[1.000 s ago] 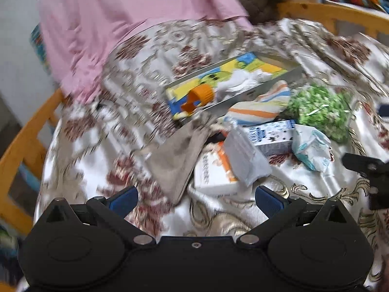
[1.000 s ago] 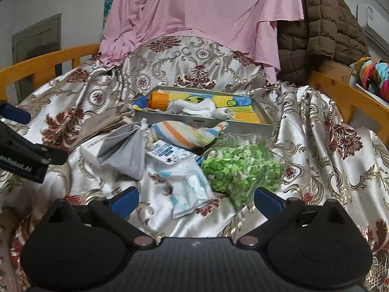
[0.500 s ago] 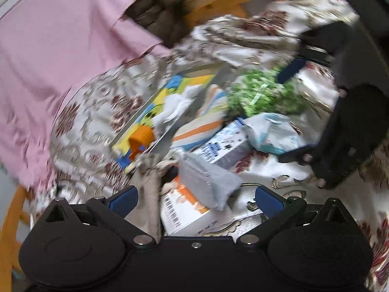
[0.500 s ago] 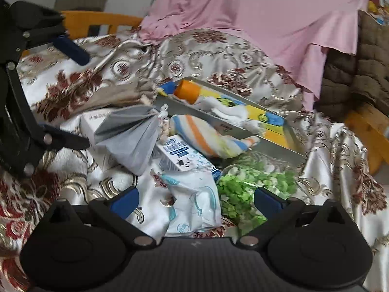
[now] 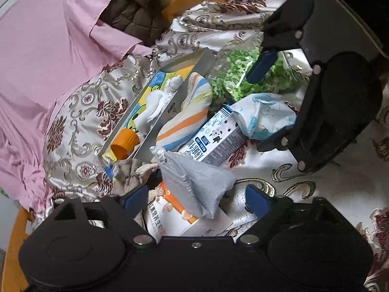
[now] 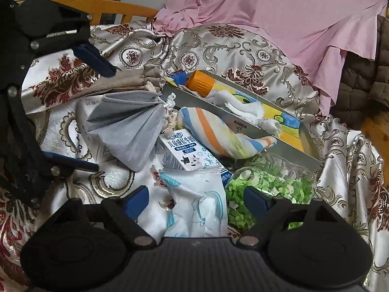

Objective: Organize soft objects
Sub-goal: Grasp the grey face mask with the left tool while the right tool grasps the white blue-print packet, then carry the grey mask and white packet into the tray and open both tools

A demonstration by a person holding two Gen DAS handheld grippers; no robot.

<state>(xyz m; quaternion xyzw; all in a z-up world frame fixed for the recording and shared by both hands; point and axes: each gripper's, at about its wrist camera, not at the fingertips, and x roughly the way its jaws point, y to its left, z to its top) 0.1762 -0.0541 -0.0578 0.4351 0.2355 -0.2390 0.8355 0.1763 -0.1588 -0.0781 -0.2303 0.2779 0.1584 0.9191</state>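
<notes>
A brocade cloth [image 6: 243,48] covers the whole surface, with a pink sheet [image 6: 279,7] draped over its far side, and nearly everything lies in one heap at the middle, so I'd judge the sorting barely begun. The long tray [image 6: 287,143] sits at the far right of the heap and holds only an orange-capped bottle [image 6: 201,82] and a white soft toy [image 6: 243,107]; the rest is outside it. Near right lies a clear bag of green bits [image 6: 267,182], touching the tray's near wall. A tan drawstring pouch [image 6: 121,82] trails off to the far left. The striped stuffed fish [image 6: 218,131] leans against the tray wall, plump and slightly curved. A grey folded face mask [image 6: 126,131] is draped limply over a white box [image 5: 175,221], with a milk carton [image 6: 184,153] just beside it and a crinkled white-and-blue packet [image 6: 199,202] nearer. The left gripper [image 5: 197,199] hangs over the mask with fingers wide apart, holding nothing; the right gripper [image 6: 194,198] is likewise spread and empty, over the packet.
</notes>
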